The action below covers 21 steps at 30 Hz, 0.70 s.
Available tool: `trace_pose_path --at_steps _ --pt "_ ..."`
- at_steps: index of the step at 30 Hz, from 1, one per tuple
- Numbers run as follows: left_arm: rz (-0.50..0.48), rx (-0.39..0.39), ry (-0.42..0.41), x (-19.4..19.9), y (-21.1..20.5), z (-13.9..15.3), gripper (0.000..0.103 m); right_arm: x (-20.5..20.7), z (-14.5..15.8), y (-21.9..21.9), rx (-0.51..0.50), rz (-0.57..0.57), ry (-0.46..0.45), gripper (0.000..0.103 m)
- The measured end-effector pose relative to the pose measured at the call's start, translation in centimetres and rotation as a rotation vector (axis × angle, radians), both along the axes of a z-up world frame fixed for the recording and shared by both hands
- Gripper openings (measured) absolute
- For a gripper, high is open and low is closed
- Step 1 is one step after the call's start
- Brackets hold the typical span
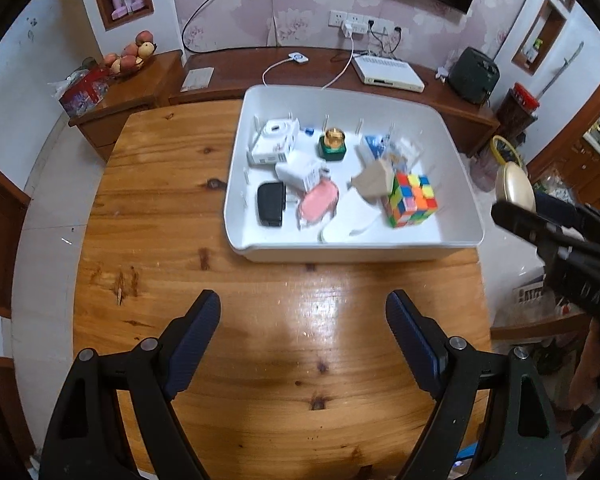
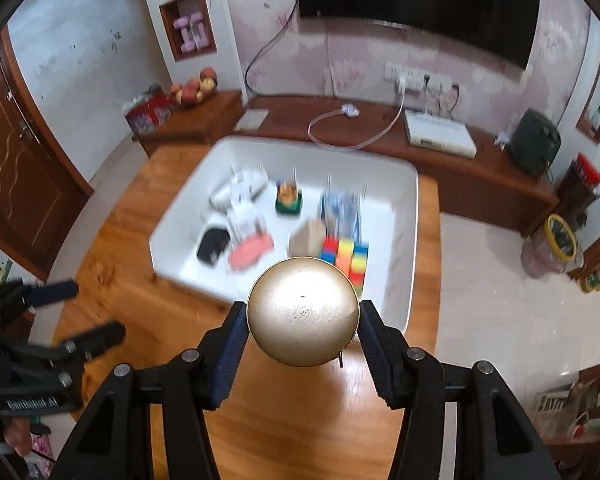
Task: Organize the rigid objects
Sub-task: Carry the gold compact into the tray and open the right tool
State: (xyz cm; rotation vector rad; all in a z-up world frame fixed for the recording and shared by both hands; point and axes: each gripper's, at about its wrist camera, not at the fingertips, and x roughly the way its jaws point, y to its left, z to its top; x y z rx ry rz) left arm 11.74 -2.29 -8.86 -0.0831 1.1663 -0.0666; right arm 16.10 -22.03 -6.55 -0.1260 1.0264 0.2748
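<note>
The right gripper (image 2: 302,322) is pinching a gold disc (image 2: 302,312), carrying it toward the bin (image 2: 410,240); the left gripper (image 1: 303,344) is hanging spread, empty.

We hold the left gripper (image 1: 303,320) angled steeply downward, its jaws spread wide with nothing between them. Our right gripper (image 2: 302,322), likewise tilted downward, has both pads pressed against the sides of a round gold object (image 2: 302,312).
</note>
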Motion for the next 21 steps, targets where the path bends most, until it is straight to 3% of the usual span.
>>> trace_pose_path --at_steps 4,9,21 --pt "0.018 -0.034 -0.018 1.4 1.2 1.3 0.087 2.0 2.2 0.9 0.029 -0.018 -0.025 0.056" --pt "0.044 -0.057 -0.034 3.3 2.4 2.3 0.087 4.4 2.9 2.3 0.035 -0.054 -0.040 0.056" --pt "0.012 -0.062 -0.028 5.5 3.6 1.9 0.087 8.1 -0.8 4.2 0.010 -0.168 0.060 0.056"
